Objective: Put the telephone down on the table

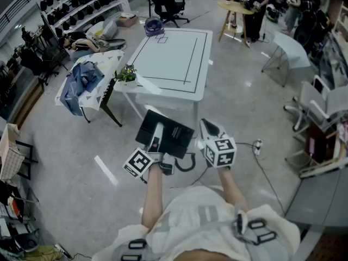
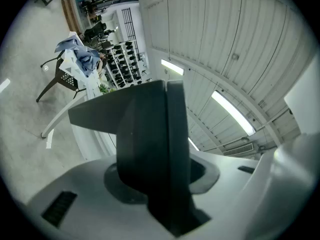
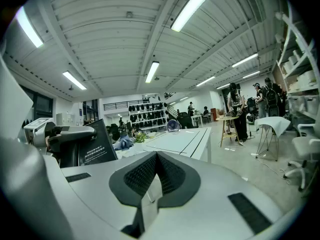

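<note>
A black telephone [image 1: 166, 133] with white print on its flat face hangs in the air in front of me, and its black cord [image 1: 188, 163] loops below it. My left gripper [image 1: 156, 141] is shut on its near edge. In the left gripper view the telephone [image 2: 145, 134] fills the gap between the jaws of the left gripper [image 2: 165, 176], standing on edge. My right gripper [image 1: 210, 129] hovers just right of it, shut with nothing inside; its pads [image 3: 150, 184] meet. The white table [image 1: 174, 58] stands a short way ahead.
A small side table [image 1: 111, 58] with blue cloth [image 1: 81, 80] and a potted plant [image 1: 126, 74] stands left of the white table. A fan [image 1: 154, 26] sits at its far end, with an office chair [image 1: 166, 4] behind. White chairs [image 1: 321, 99] line the right. A cable [image 1: 256, 145] lies on the floor.
</note>
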